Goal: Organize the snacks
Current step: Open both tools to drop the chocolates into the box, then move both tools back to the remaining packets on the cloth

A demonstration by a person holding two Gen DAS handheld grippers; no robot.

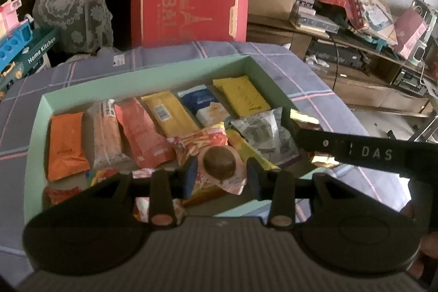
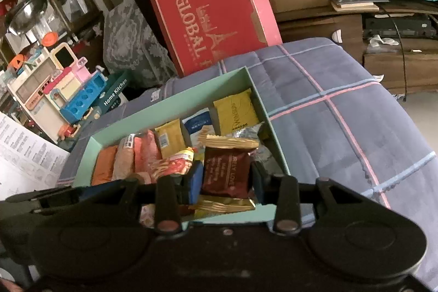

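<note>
1. The left gripper point(image 1: 221, 168) hangs over the near end of a mint-green box point(image 1: 175, 73) of snacks, its jaws partly apart with a small pink-wrapped snack point(image 1: 221, 166) showing a round brown centre set between them. The pads seem to sit against the wrapper's sides, so it looks held, though the picture is too soft to be sure of the contact.

2. The right gripper point(image 2: 227, 179) has a dark red packet point(image 2: 226, 173) with gold crimped ends standing upright between its jaws. The blue pads point(image 2: 195, 179) press on both sides of the packet, and the jaws are only partly closed because the packet fills the gap.

3. Beyond the left gripper, a row of packets lies side by side across the box floor: an orange pouch point(image 1: 67, 145) far left, then a brown one, a red one, a yellow bar point(image 1: 169, 112), a blue-and-white pack and a second yellow pack point(image 1: 241, 96) at the far right.

4. Just ahead of the left jaws and slightly left lies a packet printed with chips point(image 1: 199, 142); to the right of them sits a crumpled silver wrapper point(image 1: 262, 127).

5. The right gripper's arm, marked with white letters, crosses in from the right of the left gripper, over the box's right wall.

6. The box rests on a blue checked cloth point(image 2: 328, 106). Behind it stands a large red carton point(image 2: 208, 7).
</note>
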